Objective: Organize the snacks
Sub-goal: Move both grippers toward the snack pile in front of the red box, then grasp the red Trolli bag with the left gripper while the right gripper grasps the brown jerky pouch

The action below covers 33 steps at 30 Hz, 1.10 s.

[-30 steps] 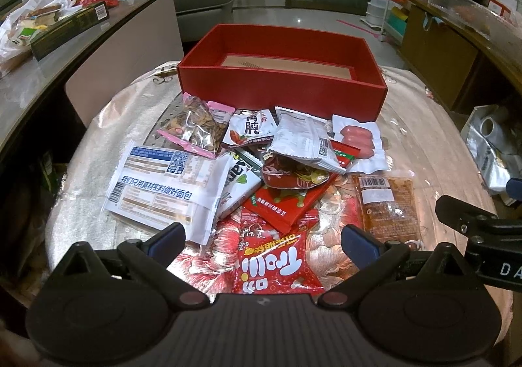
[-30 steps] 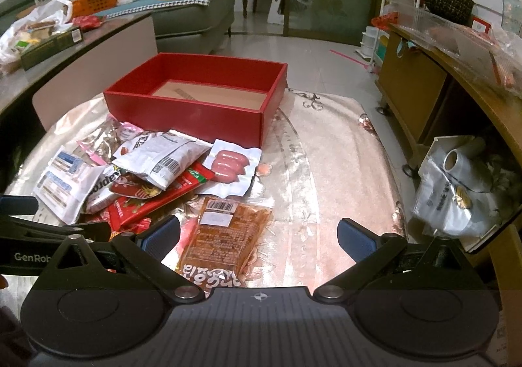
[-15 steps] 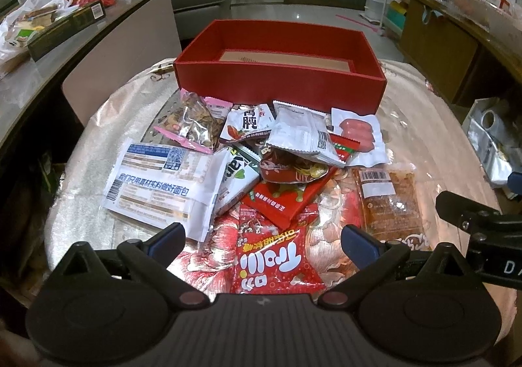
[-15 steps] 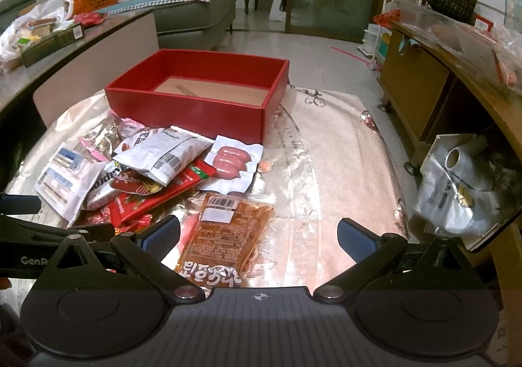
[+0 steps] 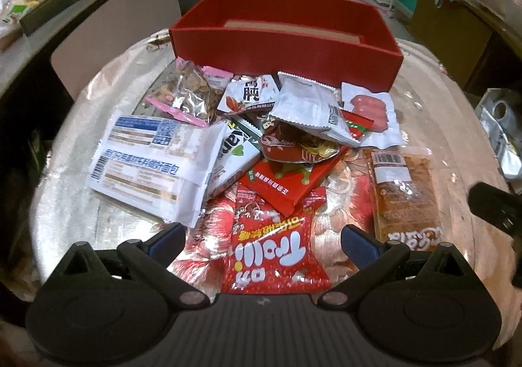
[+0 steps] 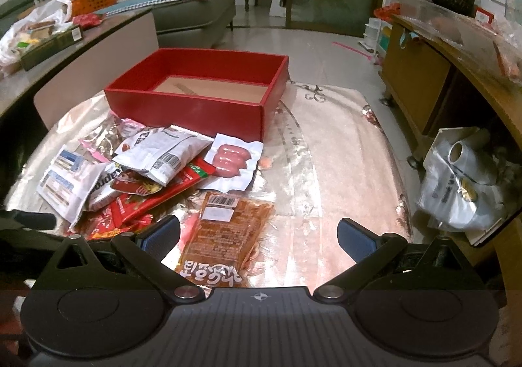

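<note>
Left gripper (image 5: 262, 241) lower, nearer Trolli packet (image 5: 272, 252)

Open red box (image 5: 284, 50) upright, loose pile of snack packets (image 5: 261, 151) overlapping just before it

Both wrist views look forward and down across the tabletop (image 5: 437, 112) from close range, the left centred on the snack pile (image 5: 261, 145); both share the red box (image 6: 202, 99).
</note>
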### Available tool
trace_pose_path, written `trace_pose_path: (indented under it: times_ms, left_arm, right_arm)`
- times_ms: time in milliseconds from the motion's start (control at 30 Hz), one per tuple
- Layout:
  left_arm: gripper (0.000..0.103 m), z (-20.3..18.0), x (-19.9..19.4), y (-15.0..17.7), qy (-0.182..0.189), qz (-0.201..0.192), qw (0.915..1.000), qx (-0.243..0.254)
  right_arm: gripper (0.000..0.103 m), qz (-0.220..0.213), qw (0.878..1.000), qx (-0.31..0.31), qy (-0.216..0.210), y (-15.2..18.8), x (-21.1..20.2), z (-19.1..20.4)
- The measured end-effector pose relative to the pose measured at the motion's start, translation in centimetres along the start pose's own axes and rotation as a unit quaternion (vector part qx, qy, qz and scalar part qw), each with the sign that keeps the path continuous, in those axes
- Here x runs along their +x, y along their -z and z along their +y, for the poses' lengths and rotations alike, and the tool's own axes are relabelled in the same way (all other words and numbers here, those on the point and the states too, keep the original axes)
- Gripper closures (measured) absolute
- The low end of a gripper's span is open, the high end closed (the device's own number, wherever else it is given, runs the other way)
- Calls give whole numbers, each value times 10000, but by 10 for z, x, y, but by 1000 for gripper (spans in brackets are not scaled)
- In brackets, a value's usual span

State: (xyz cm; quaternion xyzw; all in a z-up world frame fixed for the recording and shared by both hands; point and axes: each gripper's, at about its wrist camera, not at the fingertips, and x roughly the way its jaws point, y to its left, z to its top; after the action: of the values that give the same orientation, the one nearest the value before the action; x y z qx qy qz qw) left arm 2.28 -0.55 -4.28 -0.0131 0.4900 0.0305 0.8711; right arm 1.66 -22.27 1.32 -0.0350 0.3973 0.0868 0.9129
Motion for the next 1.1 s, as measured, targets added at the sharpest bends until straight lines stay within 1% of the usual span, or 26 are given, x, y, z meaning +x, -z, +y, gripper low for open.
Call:
trace_pose_path:
  times_ms: [100,167,233,300,333,400,467,533,567,600,733,833,933,1000,1033,1100]
  left_arm:
    - [6,-1,12,-4,-144,79,9999,-13]
    - [6,0,18,-3,-137,195,9997,-50]
    - [11,1,25,-1,-129,319,9994,-67]
    - [14,1,33,0,-214,424,9989,-52]
    - [13,1,38,1,-244,480,9985,-42]
    - [13,4,40,1,-197,454,9987,-140]
    - [20,6,39,2,-114,481,9986,-178]
    - [38,8,34,4,44,502,9985,-200]
    - [44,9,30,6,77,497,9987,-125]
    - [48,9,27,8,98,495,9987,-60]
    - [51,17,16,23,368,672,9970,-67]
    - [51,21,11,29,484,767,9958,-84]
    - [50,22,9,31,433,790,9959,-87]
    - [50,23,10,31,379,774,9963,-65]
    - [47,22,11,30,358,764,9964,-38]
    - [45,18,15,30,267,696,9972,100]
  right_arm:
    - [0,45,10000,18,-34,0,2,-1]
    - [0,72,10000,34,-38,0,2,-3]
    - [0,105,9999,65,-34,0,4,-5]
    - [0,160,9998,115,-50,0,5,-7]
    - [0,182,9997,140,-69,0,6,-9]
    - [0,230,9996,154,-81,1,8,-9]
    - [0,275,9995,131,-68,1,10,-10]
    - [0,374,9992,137,-54,2,15,-11]
    - [0,418,9990,159,-58,3,17,-12]
    - [0,442,9988,180,-53,3,18,-13]
    - [1,548,9983,202,30,3,25,-14]
    - [2,790,9962,358,-42,2,41,-11]
    - [2,966,9948,313,-76,-2,57,5]
    - [2,1033,9946,138,11,-4,68,17]
    - [2,1076,9942,64,51,-4,74,22]
    - [2,1154,9932,-80,160,-4,85,30]
